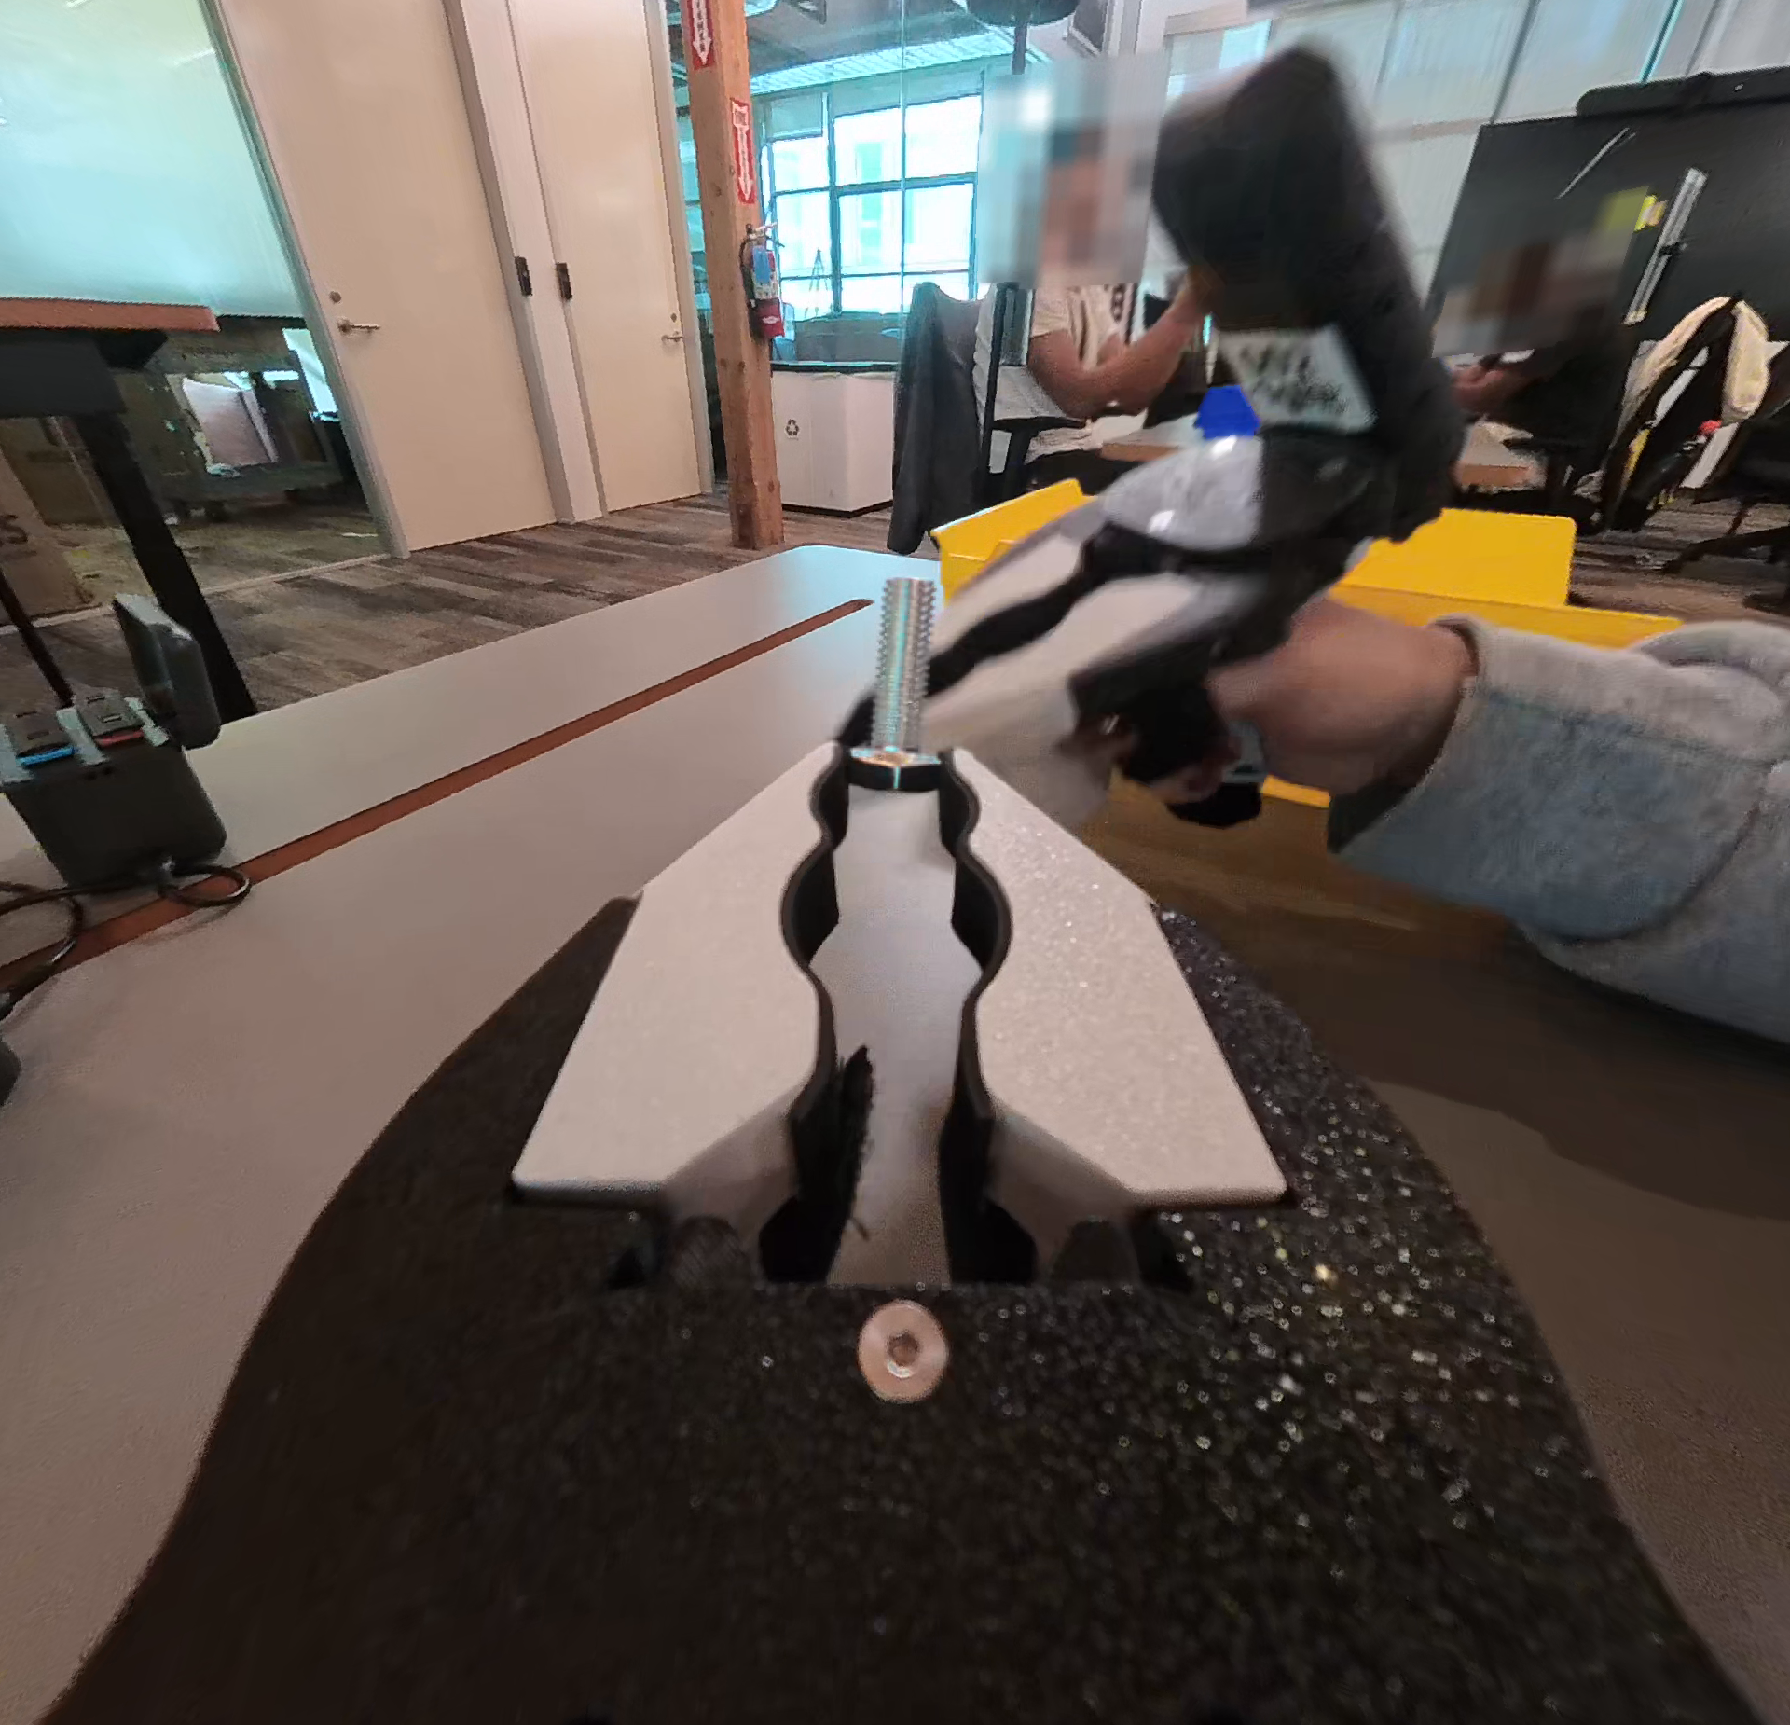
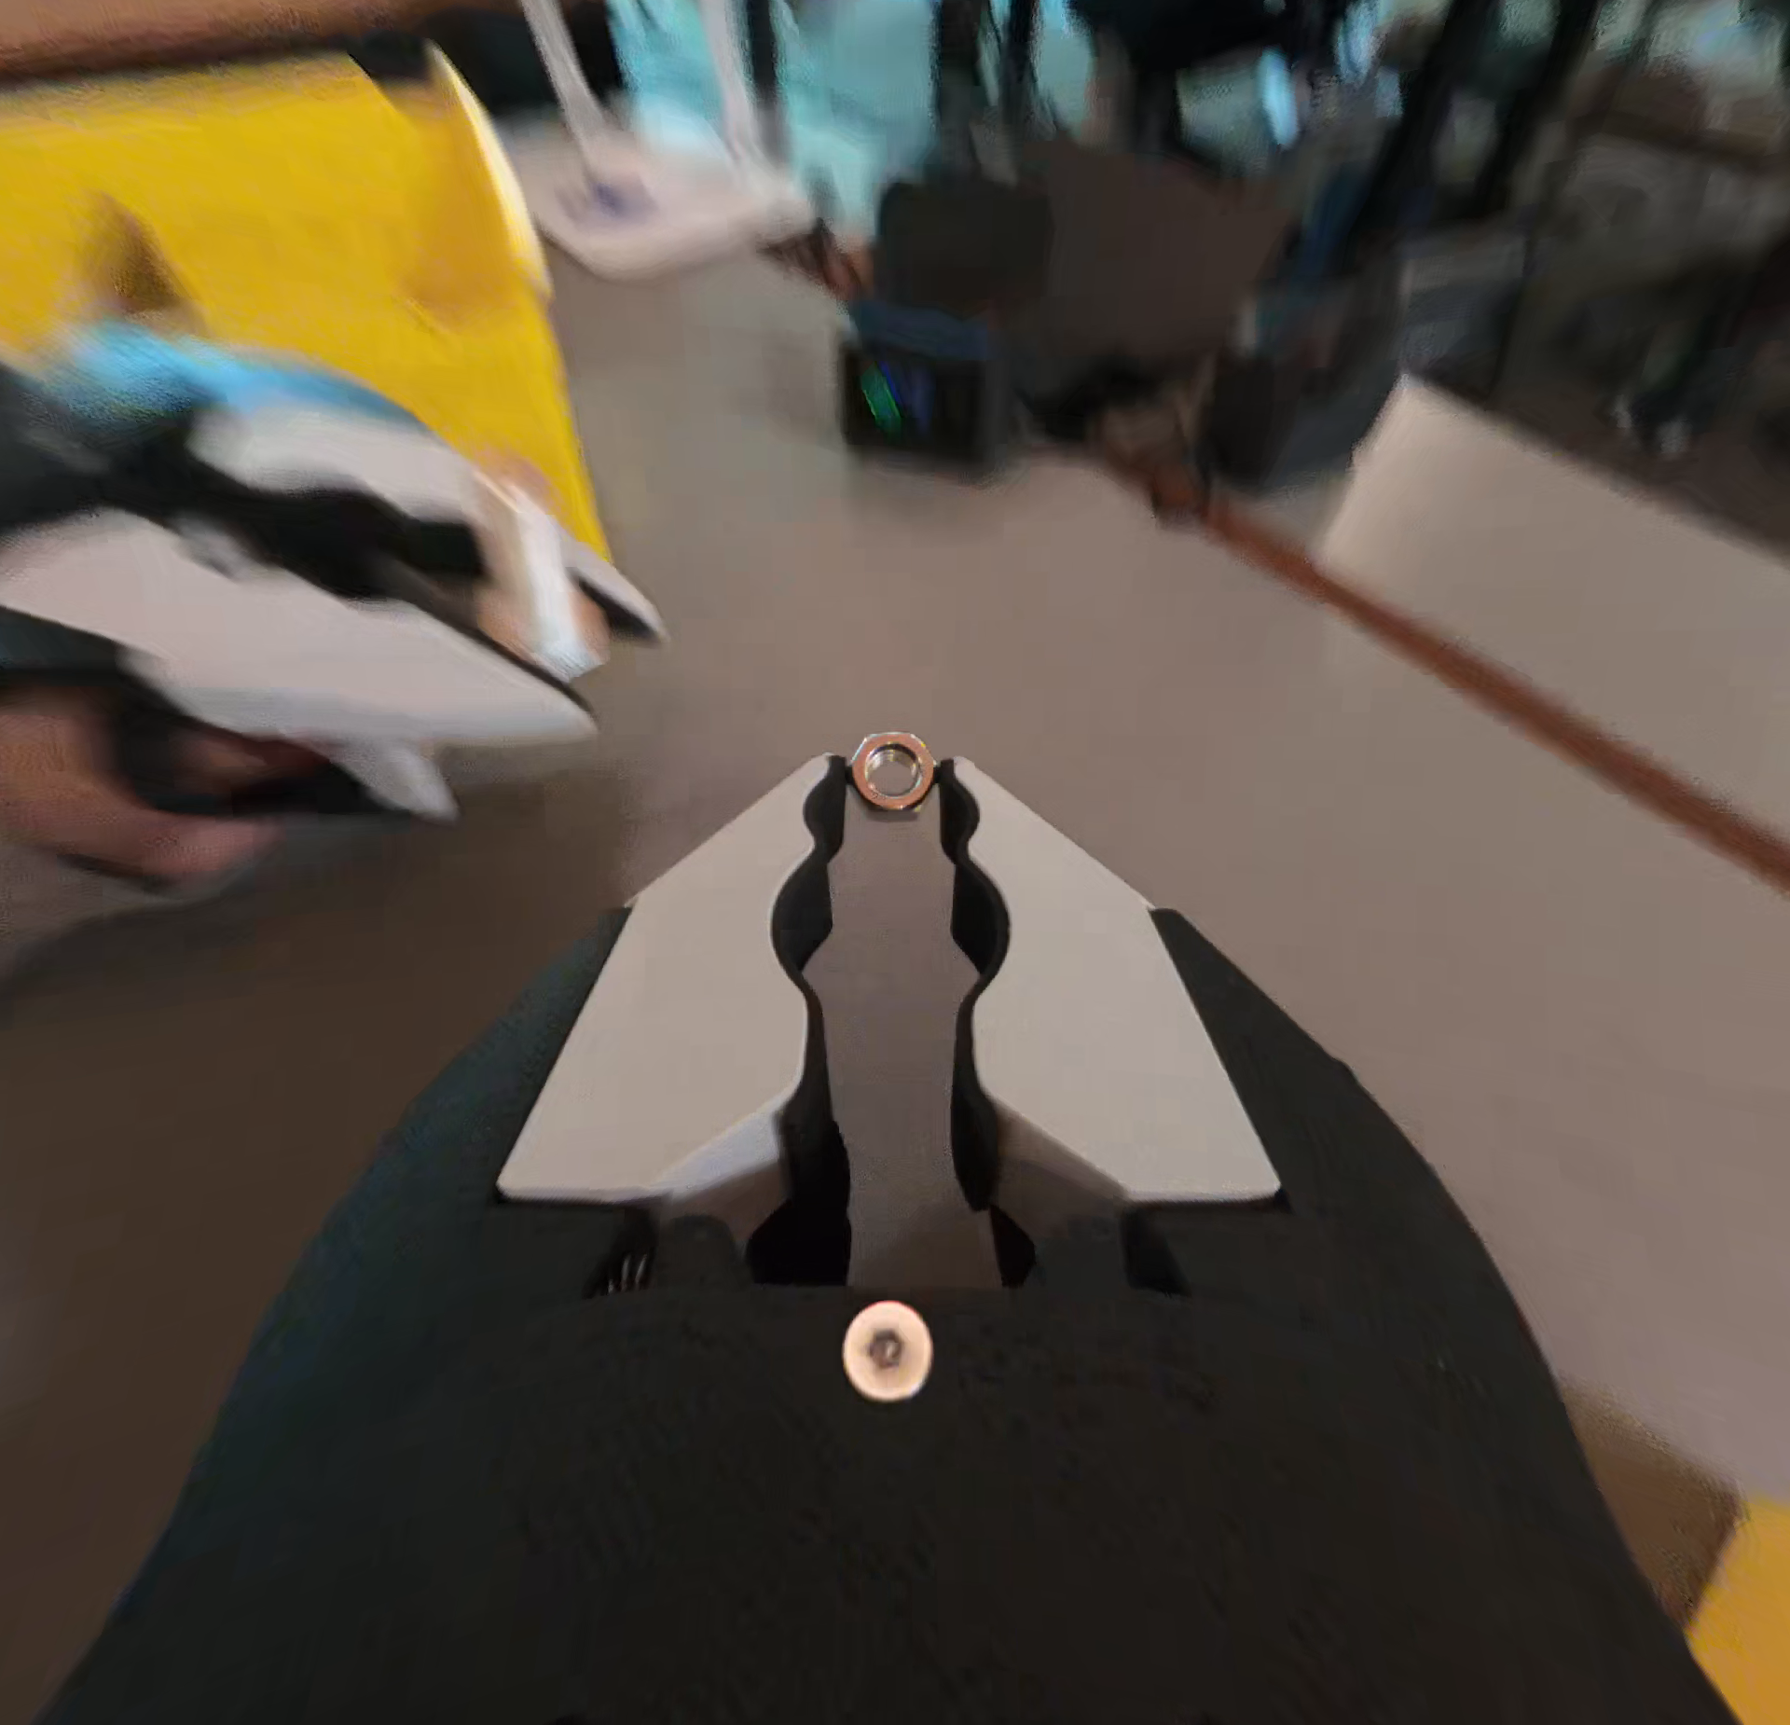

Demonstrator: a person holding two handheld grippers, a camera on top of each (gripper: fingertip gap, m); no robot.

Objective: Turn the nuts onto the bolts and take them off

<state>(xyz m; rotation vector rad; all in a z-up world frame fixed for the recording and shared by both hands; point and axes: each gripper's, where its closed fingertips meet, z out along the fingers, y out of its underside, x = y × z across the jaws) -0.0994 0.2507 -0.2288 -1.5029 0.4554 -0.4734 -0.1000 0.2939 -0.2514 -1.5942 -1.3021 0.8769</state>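
In the left wrist view my left gripper is shut on the hex head of a silver bolt, which stands upright with its threaded shank pointing up. The right gripper shows blurred just right of the bolt in the left wrist view, held by a hand in a grey sleeve. In the right wrist view my right gripper is shut on a small silver hex nut, held flat between the fingertips above the table. The left gripper shows blurred at the left of the right wrist view, holding the bolt.
A yellow bin stands on the grey table behind the grippers; it also shows in the right wrist view. A small dark box with cables sits at the table's left. People sit at desks behind.
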